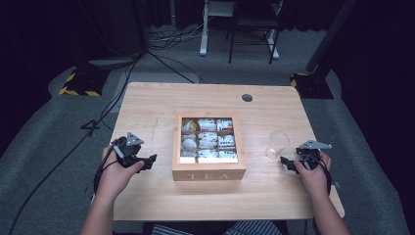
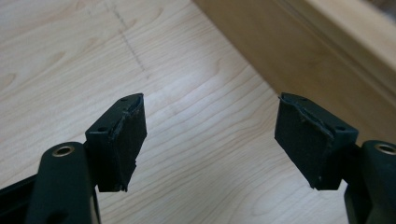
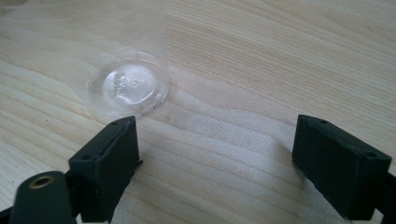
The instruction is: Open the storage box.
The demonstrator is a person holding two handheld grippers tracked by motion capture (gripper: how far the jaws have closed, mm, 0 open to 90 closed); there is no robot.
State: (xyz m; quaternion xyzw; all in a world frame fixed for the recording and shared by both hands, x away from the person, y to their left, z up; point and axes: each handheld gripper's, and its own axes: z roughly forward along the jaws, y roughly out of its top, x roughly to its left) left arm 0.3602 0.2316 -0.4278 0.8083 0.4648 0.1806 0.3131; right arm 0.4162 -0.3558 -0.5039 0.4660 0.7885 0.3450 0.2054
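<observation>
Both forearms bare, striped cloth at the lap. Left claw (image 1: pixel 147 160) and right claw (image 1: pixel 288 161): black, grey three-cornered plates on top, black cables trailing, brass-ringed screw holes, chipped pads (image 2: pixel 122 140).

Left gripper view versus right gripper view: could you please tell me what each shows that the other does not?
The left gripper view alone has the wooden tea box, its side wall crossing the upper right beyond the open left gripper. The right gripper view alone has the clear plastic cup, standing upright just past the open right gripper. Both share the light wooden table.
</observation>
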